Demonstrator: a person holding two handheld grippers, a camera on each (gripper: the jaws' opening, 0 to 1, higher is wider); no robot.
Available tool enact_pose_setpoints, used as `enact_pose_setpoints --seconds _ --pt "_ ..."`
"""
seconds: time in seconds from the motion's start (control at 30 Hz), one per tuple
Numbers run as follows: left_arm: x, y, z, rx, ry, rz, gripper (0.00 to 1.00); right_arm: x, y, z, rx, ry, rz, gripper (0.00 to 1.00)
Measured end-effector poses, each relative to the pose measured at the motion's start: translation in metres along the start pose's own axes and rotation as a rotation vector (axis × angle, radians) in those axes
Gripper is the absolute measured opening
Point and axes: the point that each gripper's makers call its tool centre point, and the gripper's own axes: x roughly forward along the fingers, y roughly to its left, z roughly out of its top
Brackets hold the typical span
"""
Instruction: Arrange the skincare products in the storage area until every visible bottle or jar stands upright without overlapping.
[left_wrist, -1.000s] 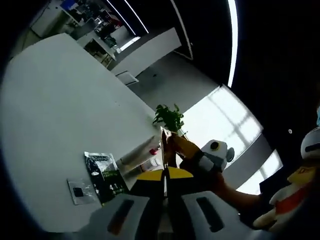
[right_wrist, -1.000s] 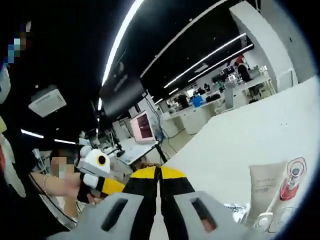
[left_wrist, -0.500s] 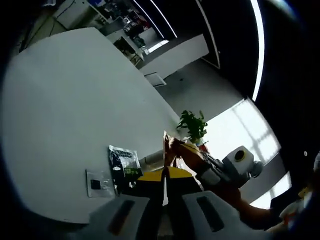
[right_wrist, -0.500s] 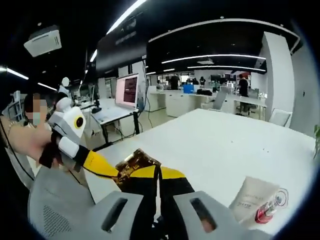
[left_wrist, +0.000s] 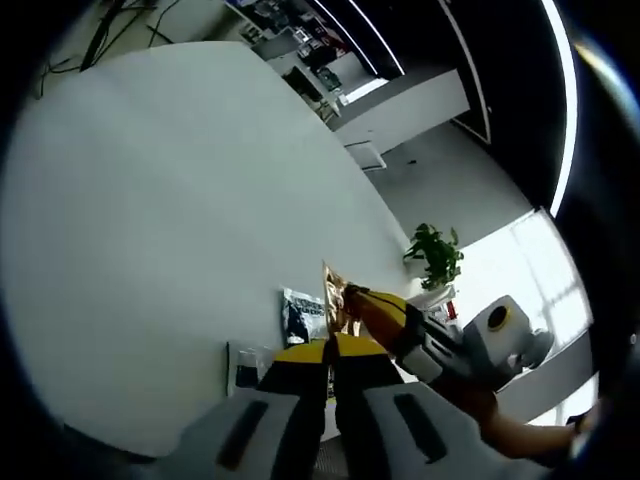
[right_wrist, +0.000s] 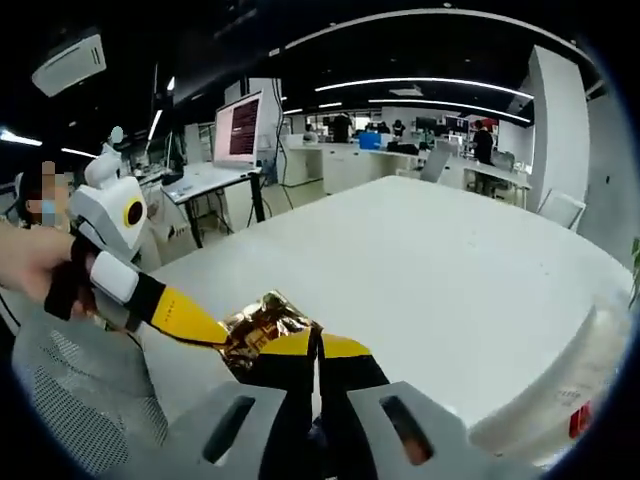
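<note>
Both views look low across the shared white table (left_wrist: 170, 230)

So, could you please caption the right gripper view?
Left gripper holds a crinkled gold packet over the white table.

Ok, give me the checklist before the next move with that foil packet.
1. Left claw grips the gold foil packet: ok, jaws closed on it.
2. Right claw free to work: ok, jaws shut with nothing between them; whether it touches the packet, cannot tell.
3. Tube upright: not ok, it lies flat on the table.
4. Dark sachet and clear packet not overlapping: cannot tell, both lie flat and close together.
5. Storage area located: cannot tell.
</note>
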Motion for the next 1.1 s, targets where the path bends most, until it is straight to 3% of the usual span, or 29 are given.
enact_pose_setpoints --seconds 0.3,0.6,1.1 --pt "0.021 0.037 -0.005 0.011 0.054 0.067 0.0 0.03 -0.002 -0.032 -0.052 0.091 0.002 0.01" --pt "0.037 0.057 -0.006 0.063 0.098 0.113 0.0 0.05 -0.008 -0.055 -0.099 0.149 -0.013 0.01" --pt "0.05 0.067 -0.009 0.168 0.127 0.129 0.0 0.05 -0.015 -0.061 -0.121 0.186 -0.024 0.01"
